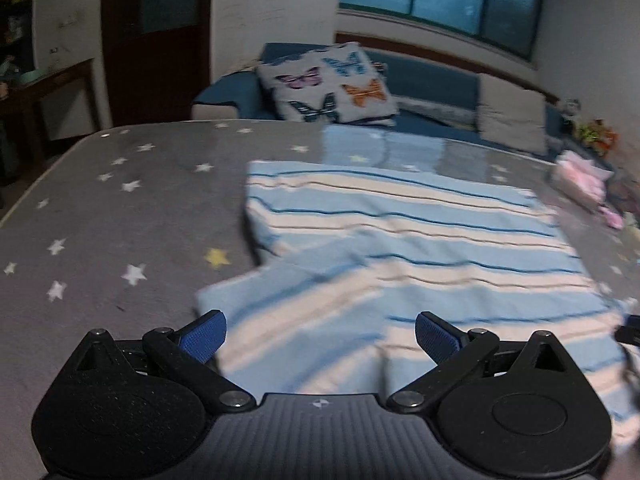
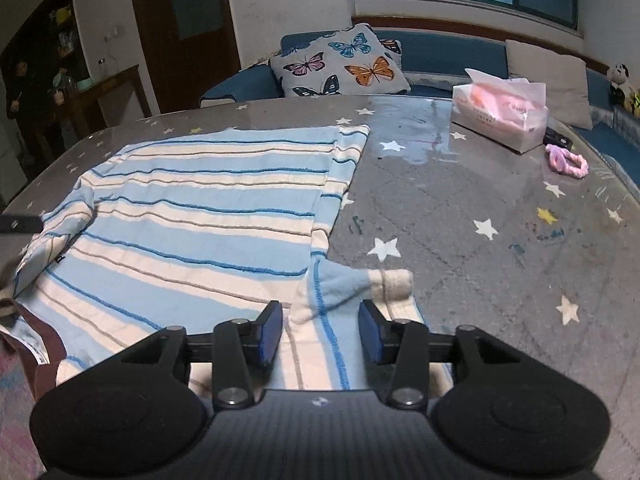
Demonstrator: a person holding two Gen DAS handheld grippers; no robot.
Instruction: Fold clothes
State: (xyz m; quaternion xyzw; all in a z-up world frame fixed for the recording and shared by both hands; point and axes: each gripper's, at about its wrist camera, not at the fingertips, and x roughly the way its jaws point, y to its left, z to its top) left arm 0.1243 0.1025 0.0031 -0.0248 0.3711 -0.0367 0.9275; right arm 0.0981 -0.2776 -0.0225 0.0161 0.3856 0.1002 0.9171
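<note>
A light blue and cream striped sweater [image 2: 200, 216] lies spread on the grey star-printed table [image 2: 480, 208], with its right sleeve folded in along the body. In the right wrist view my right gripper [image 2: 320, 334] hovers at the sweater's near right edge, jaws apart; a fold of the sleeve cuff [image 2: 360, 284] lies between the blue pads without being pressed. In the left wrist view the same sweater [image 1: 400, 240] looks blurred, and my left gripper [image 1: 320, 334] stands wide open over its near left part, holding nothing.
A pink tissue pack [image 2: 500, 118], a pink hair tie [image 2: 568, 164] and a small dark object [image 2: 558, 138] lie at the table's far right. Behind the table stands a blue sofa with a butterfly cushion [image 2: 340, 62]. A dark-trimmed cloth [image 2: 36, 344] lies at the near left.
</note>
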